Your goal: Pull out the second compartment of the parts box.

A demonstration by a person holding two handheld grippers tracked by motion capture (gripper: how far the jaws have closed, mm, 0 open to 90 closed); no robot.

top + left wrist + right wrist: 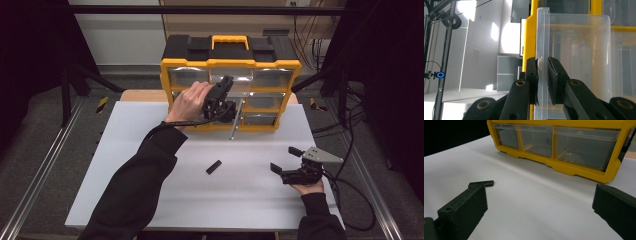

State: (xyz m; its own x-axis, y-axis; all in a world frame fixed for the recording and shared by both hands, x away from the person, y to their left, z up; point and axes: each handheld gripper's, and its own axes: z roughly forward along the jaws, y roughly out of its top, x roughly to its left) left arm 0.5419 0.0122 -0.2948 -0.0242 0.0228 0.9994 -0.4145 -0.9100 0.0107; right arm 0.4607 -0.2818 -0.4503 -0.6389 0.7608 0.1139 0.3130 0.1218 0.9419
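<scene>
Left gripper view, left gripper pinching drawer wall

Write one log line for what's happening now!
left tool: shut on clear drawer wall | right tool: open, idle | black piece: on table

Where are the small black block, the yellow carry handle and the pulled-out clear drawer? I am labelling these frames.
small black block (214, 166): high view, its middle.
yellow carry handle (230, 38): high view, top bar.
clear drawer (542, 35): left gripper view, front wall edge.
</scene>
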